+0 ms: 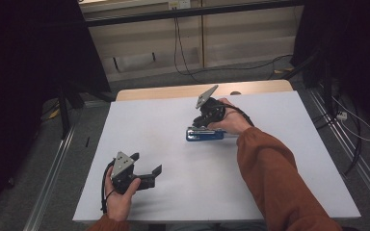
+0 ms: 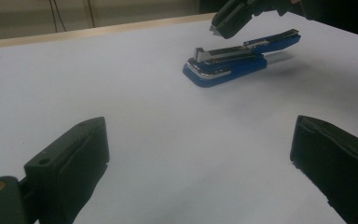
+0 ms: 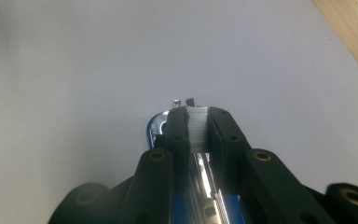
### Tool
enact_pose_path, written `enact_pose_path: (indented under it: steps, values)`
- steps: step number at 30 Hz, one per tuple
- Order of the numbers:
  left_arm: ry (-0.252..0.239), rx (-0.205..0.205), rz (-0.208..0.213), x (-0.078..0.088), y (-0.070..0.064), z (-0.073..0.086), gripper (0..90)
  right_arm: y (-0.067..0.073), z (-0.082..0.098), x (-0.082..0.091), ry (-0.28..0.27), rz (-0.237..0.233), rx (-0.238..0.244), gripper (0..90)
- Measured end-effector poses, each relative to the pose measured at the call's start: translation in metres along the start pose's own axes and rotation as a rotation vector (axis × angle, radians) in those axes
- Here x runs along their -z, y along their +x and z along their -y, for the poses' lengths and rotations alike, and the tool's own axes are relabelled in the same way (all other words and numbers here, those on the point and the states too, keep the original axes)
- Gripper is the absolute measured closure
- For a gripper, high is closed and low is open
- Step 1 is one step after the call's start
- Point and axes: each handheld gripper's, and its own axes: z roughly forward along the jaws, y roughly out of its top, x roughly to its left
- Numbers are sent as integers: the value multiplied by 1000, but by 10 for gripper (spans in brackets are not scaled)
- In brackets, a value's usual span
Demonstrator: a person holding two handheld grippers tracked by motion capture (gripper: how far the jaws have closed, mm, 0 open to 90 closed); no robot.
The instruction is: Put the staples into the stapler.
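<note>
My right claw [image 1: 200,120] hangs over the blue stapler [image 1: 205,134], which lies open on the white worktop [image 1: 173,192], toward the far edge and a little right of the middle. In the right gripper view the claw's jaws stand nearly together, with a narrow strip of silvery staples [image 3: 197,128] pinched between the pads, and the stapler's open metal channel [image 3: 204,186] runs directly below them. From the left gripper view the stapler's top arm [image 2: 272,39] is lifted away from its base [image 2: 226,70], and the right claw's tip hovers just above the front of the magazine. My left claw [image 1: 148,172] rests near the near-left corner of the worktop, jaws spread wide with nothing between them, well apart from the stapler.
</note>
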Motion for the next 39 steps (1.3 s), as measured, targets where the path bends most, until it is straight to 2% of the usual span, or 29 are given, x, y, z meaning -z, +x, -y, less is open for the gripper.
enact_pose_path:
  steps: [10, 16, 20, 31, 39]
  values:
    - [5, 7, -3, -1, 0, 0, 46, -7, 2, -6, 31, -42, 40, 791]
    - [3, 6, -6, 0, 1, 0, 46, -7, -3, -8, 34, -62, 94, 791]
    - [4, 8, -5, 0, 1, 0, 45, -10, -3, -9, 34, -54, 98, 791]
    - [2, 7, -6, 0, 1, 0, 44, -9, 0, -16, 42, -75, 128, 791]
    - [5, 5, -3, 0, 1, 0, 44, -12, 3, -17, 51, -82, 120, 791]
